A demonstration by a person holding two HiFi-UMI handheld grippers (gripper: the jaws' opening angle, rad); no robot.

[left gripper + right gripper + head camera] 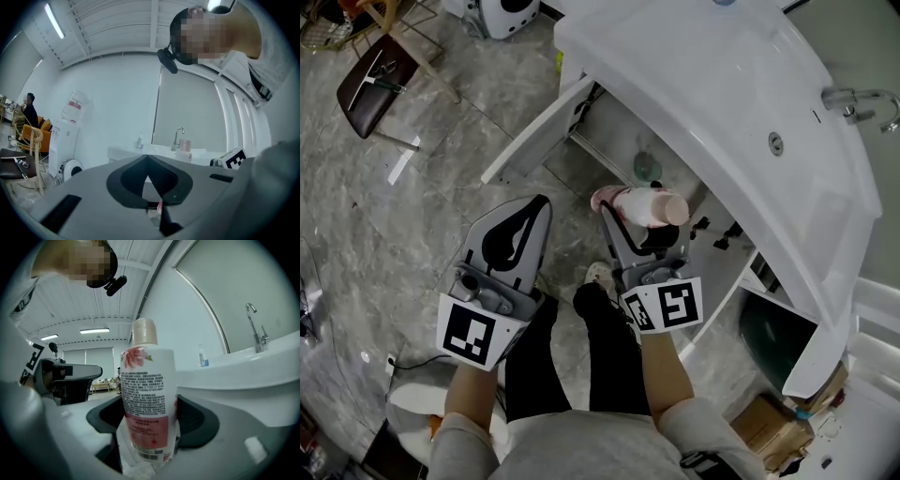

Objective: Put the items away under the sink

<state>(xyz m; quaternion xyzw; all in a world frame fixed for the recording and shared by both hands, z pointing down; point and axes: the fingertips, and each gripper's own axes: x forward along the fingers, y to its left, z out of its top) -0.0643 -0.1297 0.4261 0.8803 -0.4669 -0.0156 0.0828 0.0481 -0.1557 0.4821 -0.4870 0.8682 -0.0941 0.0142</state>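
Grey marbled floor (384, 216) fills the left of the head view, with a brown-seated chair (377, 82) standing on it at the far corner. A long white sink (703, 84) runs slantwise across the right half, its chrome faucet (862, 103) at the far right edge. Beneath it the cabinet (623, 131) stands open, with its white door (534, 136) swung out toward the floor. A small round green thing (647, 169) sits inside, too small to name.

The left gripper (539, 204) is held over the floor, left of the cabinet opening and apart from everything. In the left gripper view its jaws meet tip to tip with nothing between them (148, 159).

The right gripper (639, 225) is raised just in front of the open cabinet, below the sink's edge. Its jaws pinch a white lotion bottle (642, 204) with a pink flower print and a beige cap. In the head view the bottle lies on its side, cap pointing right toward the cabinet's inside. The right gripper view shows the black pads (192, 420) pressed on either side of the bottle's lower body (147, 394), with the printed label facing the camera and the cap uppermost.
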